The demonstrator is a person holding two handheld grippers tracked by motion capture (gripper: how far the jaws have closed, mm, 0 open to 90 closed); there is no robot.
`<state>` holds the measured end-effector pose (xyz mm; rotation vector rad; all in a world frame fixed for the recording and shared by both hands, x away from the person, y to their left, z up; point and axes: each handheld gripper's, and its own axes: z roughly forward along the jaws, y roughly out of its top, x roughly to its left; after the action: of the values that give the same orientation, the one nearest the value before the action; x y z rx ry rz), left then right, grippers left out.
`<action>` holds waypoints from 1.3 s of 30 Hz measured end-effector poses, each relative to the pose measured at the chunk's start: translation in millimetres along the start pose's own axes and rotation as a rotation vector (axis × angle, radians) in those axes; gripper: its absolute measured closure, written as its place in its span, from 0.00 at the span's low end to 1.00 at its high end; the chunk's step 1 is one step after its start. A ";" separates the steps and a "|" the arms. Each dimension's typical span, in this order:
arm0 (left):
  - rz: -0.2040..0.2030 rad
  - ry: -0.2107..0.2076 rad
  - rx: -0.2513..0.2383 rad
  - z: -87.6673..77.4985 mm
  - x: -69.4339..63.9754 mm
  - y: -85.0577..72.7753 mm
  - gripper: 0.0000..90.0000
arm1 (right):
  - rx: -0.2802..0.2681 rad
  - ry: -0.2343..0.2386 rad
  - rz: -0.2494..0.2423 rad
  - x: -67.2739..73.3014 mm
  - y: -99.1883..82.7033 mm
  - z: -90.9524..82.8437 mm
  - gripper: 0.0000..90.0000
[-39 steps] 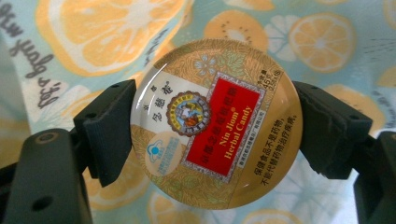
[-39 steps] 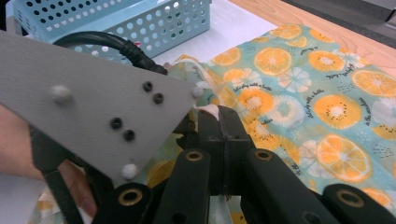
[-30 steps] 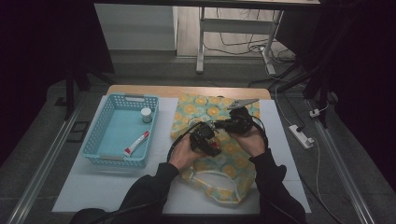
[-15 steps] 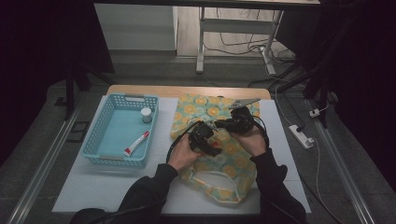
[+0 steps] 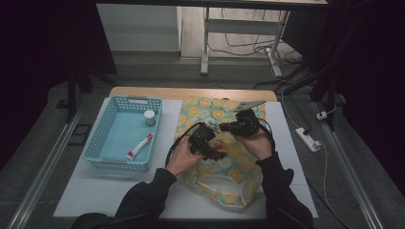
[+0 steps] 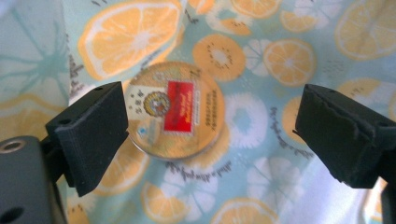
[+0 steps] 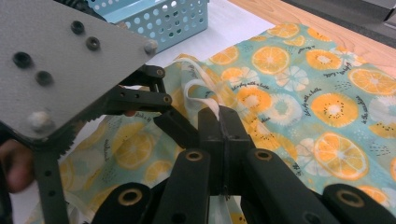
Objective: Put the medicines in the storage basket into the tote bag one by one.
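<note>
Over the fruit-print bag [image 5: 224, 157] mid-table, your left gripper [image 6: 210, 126] has lifted a little off the cloth since a second ago. Its jaws have just been opening and now stand wide, gripping nothing; the round tin [image 6: 173, 115] lies on the bag between them. Your right gripper [image 7: 223, 122] hasn't moved, clamped tight on the bag's white strap [image 7: 201, 95].

On the bag [image 7: 327, 93] we can make out small dark lettering curving round the printed fruit slices; one phrase looks like "with a hello", though we cannot be sure of it. The round tin [image 6: 173, 111] lying on the bag bears a red label and a small emblem, with printing too blurred for us to read.
</note>
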<state>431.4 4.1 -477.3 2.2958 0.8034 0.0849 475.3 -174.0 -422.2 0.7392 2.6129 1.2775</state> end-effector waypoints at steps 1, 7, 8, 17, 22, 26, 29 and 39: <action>0.003 -0.001 0.004 -1.6 0.0 -0.7 0.10 | 0.000 0.001 -0.001 0.2 0.1 -0.1 1.00; -0.023 -0.047 -0.017 -10.2 1.9 -5.3 0.06 | -0.002 0.001 0.000 -0.3 0.0 -0.9 1.00; -0.021 -0.046 -0.021 -11.5 1.8 -5.7 0.05 | -0.002 0.002 -0.002 -0.1 0.0 -1.0 1.00; -0.001 -0.086 -0.049 -23.3 -0.6 -9.8 0.00 | 0.002 0.011 -0.014 0.8 0.2 -2.2 1.00; -0.006 -0.111 -0.064 -31.0 1.1 -14.4 0.00 | -0.003 0.012 -0.013 1.2 1.0 -3.4 1.00; -0.006 -0.101 -0.068 -38.1 2.6 -18.7 0.00 | -0.001 0.012 -0.014 0.6 0.5 -3.1 1.00; -0.019 -0.111 -0.087 -44.0 5.1 -22.8 0.00 | 0.002 0.010 -0.014 0.4 0.1 -2.1 1.00; -0.019 -0.122 -0.100 -63.5 17.4 -36.6 0.00 | -0.002 0.008 -0.009 -0.6 0.0 -3.6 1.00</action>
<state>408.9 72.4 -455.1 2.1765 0.7417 -0.0236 474.6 -176.9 -420.0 0.7225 2.6178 1.2830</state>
